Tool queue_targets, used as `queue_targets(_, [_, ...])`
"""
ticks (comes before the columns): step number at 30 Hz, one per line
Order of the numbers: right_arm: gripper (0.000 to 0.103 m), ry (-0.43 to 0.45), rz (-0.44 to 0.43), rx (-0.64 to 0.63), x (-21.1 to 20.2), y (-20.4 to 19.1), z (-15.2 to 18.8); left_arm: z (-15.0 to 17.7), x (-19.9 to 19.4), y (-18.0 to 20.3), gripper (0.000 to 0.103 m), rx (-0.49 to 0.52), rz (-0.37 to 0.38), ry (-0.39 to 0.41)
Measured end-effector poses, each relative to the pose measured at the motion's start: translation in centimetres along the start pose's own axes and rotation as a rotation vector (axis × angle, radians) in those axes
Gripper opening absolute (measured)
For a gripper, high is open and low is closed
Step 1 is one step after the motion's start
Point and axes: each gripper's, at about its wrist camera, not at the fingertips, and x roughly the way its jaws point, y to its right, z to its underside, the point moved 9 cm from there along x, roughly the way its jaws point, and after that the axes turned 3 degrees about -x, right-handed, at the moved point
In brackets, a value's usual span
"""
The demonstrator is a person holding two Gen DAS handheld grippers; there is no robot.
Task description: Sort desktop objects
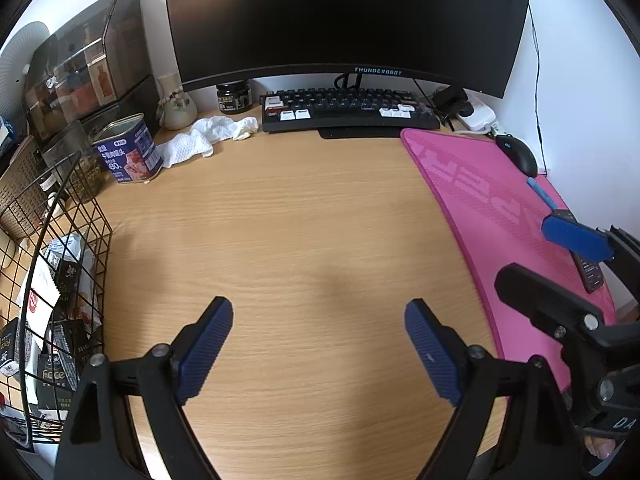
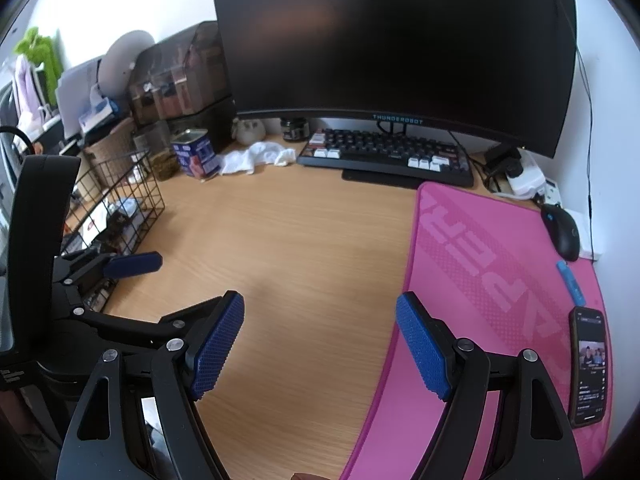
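Note:
My left gripper (image 1: 319, 316) is open and empty above the bare wooden desk (image 1: 280, 220). My right gripper (image 2: 320, 312) is open and empty over the desk's front, at the edge of the pink mat (image 2: 480, 280). A blue tin can (image 1: 128, 148) stands at the back left, and it also shows in the right wrist view (image 2: 196, 152). A crumpled white cloth (image 1: 208, 134) lies beside it. A phone (image 2: 588, 364) and a blue pen (image 2: 570, 282) lie on the mat's right side. A black mouse (image 1: 518, 154) sits at the mat's far corner.
A black wire basket (image 1: 60, 280) with packets stands at the left edge. A dark monitor (image 1: 344, 20) and keyboard (image 1: 348, 112) are at the back, with a dark jar (image 1: 234, 98), a small vase (image 1: 178, 106), a smoked storage box (image 1: 84, 64) and a power strip (image 1: 478, 114).

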Motion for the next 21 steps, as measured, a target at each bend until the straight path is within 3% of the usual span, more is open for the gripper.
queue_targets(21, [0.078,0.0,-0.004,-0.007,0.18,-0.27,0.14,0.18,0.18,-0.23,0.088,-0.003,-0.01,-0.01])
